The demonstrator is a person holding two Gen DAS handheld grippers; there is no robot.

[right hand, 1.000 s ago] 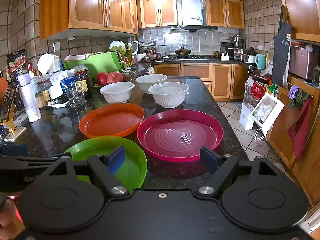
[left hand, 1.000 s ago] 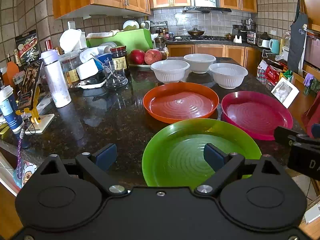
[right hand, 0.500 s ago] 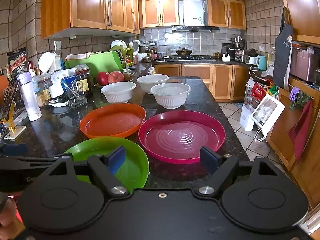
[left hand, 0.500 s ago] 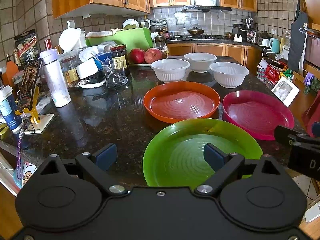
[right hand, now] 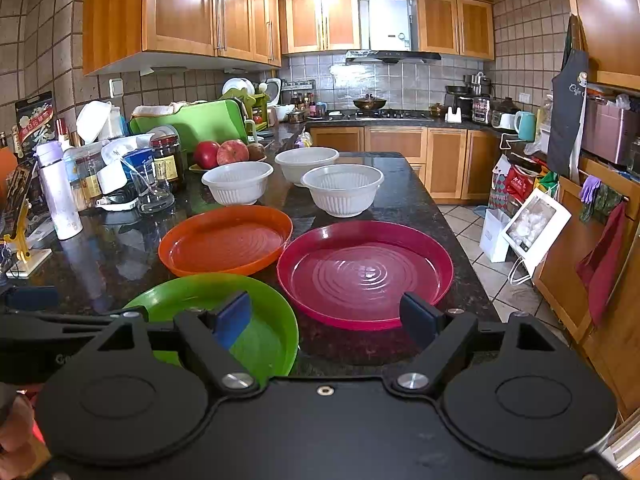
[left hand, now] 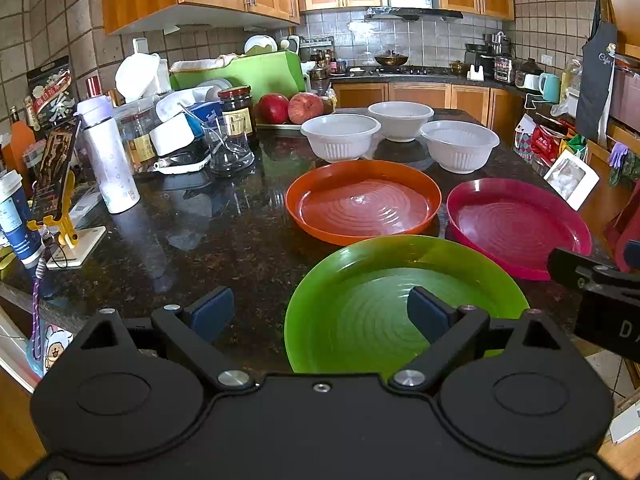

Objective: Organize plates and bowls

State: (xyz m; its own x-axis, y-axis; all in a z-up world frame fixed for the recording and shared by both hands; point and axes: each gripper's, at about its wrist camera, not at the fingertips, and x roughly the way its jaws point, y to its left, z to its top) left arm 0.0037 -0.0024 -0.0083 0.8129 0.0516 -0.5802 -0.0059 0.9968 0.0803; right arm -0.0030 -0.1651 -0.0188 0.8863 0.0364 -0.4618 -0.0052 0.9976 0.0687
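Three plates lie on the dark granite counter (left hand: 208, 240): a green plate (left hand: 372, 312) nearest me, an orange plate (left hand: 362, 200) behind it and a magenta plate (left hand: 516, 224) to the right. Three white ribbed bowls (left hand: 340, 136) (left hand: 400, 120) (left hand: 460, 144) stand behind the plates. My left gripper (left hand: 320, 312) is open over the green plate's left rim, holding nothing. My right gripper (right hand: 328, 316) is open above the gap between the green plate (right hand: 264, 336) and the magenta plate (right hand: 364, 272). The orange plate (right hand: 226, 240) and the bowls (right hand: 238, 182) (right hand: 306, 164) (right hand: 342, 188) lie further back.
Clutter crowds the counter's left side: a white bottle (left hand: 108, 160), a dark jar (left hand: 236, 110), a glass jug (left hand: 228, 148), a phone on a yellow stand (left hand: 56, 184) and apples (left hand: 290, 108). The counter edge drops to a tiled floor (right hand: 480, 256) on the right.
Both grippers have edged slightly forward and higher; the plates and bowls have not moved, and both grippers remain open.
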